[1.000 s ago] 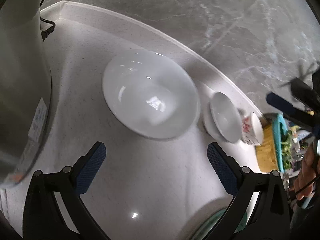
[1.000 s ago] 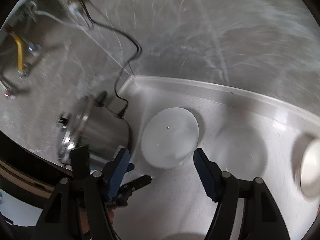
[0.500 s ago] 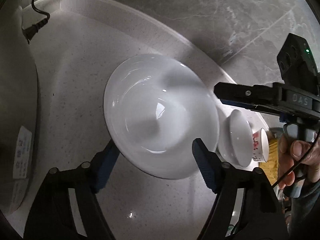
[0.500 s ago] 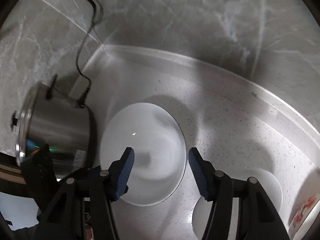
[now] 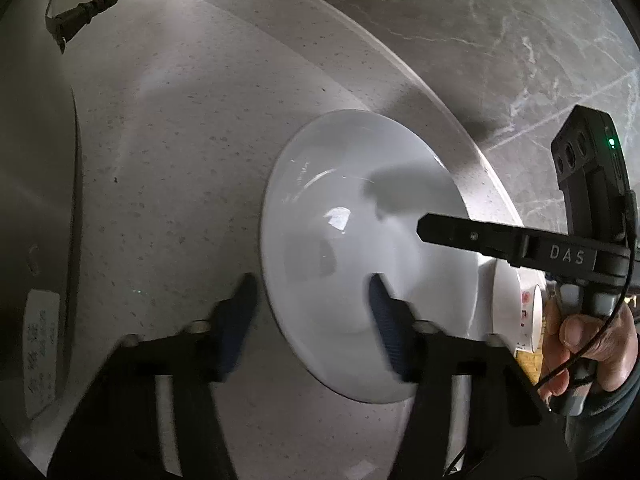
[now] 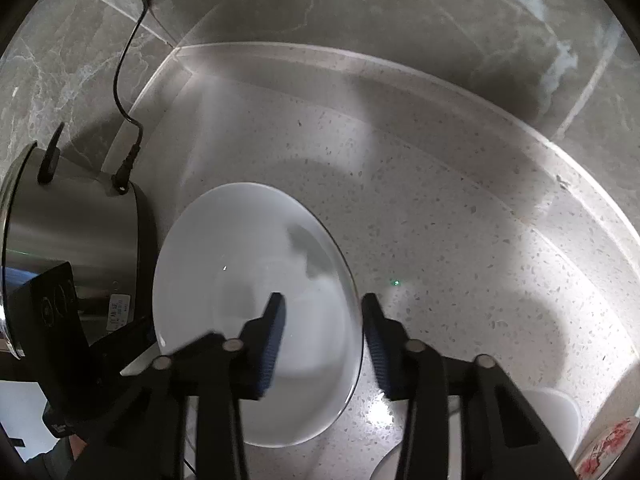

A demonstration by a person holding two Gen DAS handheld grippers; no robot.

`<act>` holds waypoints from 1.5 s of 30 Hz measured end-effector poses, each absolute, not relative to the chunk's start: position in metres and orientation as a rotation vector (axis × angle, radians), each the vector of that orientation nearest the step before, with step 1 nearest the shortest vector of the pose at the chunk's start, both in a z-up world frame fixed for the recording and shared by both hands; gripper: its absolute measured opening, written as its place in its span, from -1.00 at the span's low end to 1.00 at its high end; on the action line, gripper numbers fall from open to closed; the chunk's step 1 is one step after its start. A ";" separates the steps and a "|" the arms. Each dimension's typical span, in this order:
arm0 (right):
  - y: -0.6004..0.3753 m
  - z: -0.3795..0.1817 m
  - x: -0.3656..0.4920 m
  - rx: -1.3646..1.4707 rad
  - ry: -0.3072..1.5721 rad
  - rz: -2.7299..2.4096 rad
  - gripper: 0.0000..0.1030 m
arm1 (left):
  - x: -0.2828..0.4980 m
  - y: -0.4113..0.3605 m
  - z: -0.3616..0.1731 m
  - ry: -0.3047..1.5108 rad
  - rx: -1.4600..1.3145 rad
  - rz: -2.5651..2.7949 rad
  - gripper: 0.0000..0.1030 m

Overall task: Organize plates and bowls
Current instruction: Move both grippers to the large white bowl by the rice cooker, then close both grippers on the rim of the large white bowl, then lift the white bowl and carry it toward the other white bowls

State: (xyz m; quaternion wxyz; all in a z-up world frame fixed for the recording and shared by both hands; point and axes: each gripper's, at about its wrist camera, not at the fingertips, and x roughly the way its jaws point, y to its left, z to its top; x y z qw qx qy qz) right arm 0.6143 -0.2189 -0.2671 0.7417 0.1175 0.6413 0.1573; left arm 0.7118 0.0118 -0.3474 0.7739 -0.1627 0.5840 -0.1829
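Left wrist view. Far left of the left gripper (image 5: pixel 310 312), a steel pot (image 5: pixel 36 208) is cut off by the frame edge; only its curved wall and a blurred, unreadable label show. A black plug (image 5: pixel 80 12) lies above it on the speckled countertop (image 5: pixel 180 140). The gripper's jaws are closing and motion-blurred; they straddle the near-left rim of the large white bowl (image 5: pixel 360 248), one finger outside the rim, the other over the inside. Whether the pads press on the rim cannot be told. To the right, the right gripper (image 5: pixel 424 228) reaches over the bowl; only one black finger shows, and a hand (image 5: pixel 588 340) grips its handle. Behind that finger a smaller white bowl (image 5: pixel 504 304) and a red-patterned cup (image 5: pixel 528 316) are mostly hidden.

Right wrist view. At far left the left gripper's body and the pot partly cover each other. Ahead of the right gripper (image 6: pixel 322 328), the large bowl lies on the countertop, its right rim between the blue pads (image 6: pixel 274 340); these jaws are also closing, with a gap visible on the outer side. At lower right, the smaller bowl and patterned cup are cut off by the frame.
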 end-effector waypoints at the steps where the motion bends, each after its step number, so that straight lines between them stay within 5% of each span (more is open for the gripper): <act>1: -0.219 -0.269 0.615 0.256 1.415 0.341 -0.37 | 0.714 0.010 -0.349 1.270 -0.355 -0.397 -0.28; 6: -0.222 -0.276 0.616 0.233 1.442 0.310 -0.73 | 0.715 0.017 -0.351 1.272 -0.344 -0.380 -0.47; 11: -0.229 -0.275 0.614 0.230 1.431 0.279 -0.83 | 0.716 0.014 -0.352 1.281 -0.342 -0.386 -0.66; 45: -0.233 -0.228 0.492 0.235 1.314 0.308 -0.81 | 0.618 0.013 -0.303 1.282 -0.270 -0.445 -0.69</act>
